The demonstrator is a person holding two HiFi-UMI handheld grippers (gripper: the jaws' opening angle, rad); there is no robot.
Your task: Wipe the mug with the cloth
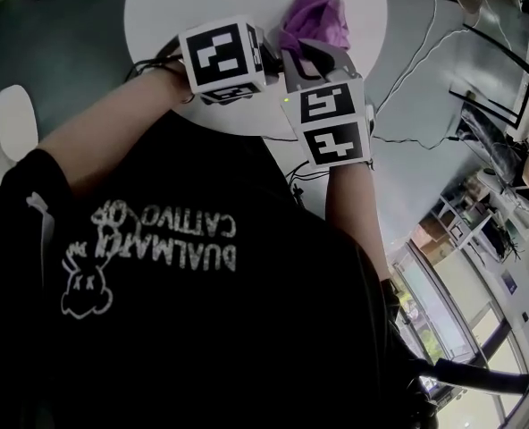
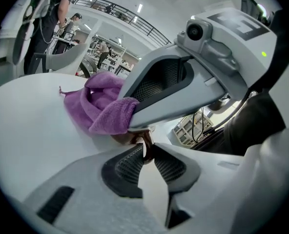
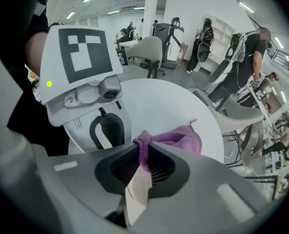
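Note:
The purple cloth (image 3: 177, 137) hangs bunched from my right gripper (image 3: 143, 152), whose jaws are shut on a fold of it. In the left gripper view the cloth (image 2: 103, 106) drapes from the right gripper's fingers (image 2: 174, 82) just above my left gripper (image 2: 145, 147). The left jaws pinch a small brown piece (image 2: 137, 138), seemingly part of the mug; the cloth and the grippers hide the rest of it. In the head view both marker cubes meet at the near edge of the round white table (image 1: 166, 7), with the cloth (image 1: 314, 16) just beyond them.
The person's black shirt fills the lower head view. Cables (image 1: 416, 70) run over the floor right of the table, and a white seat (image 1: 14, 119) stands at the left. Chairs (image 3: 147, 52) and people (image 3: 249, 67) are beyond the table.

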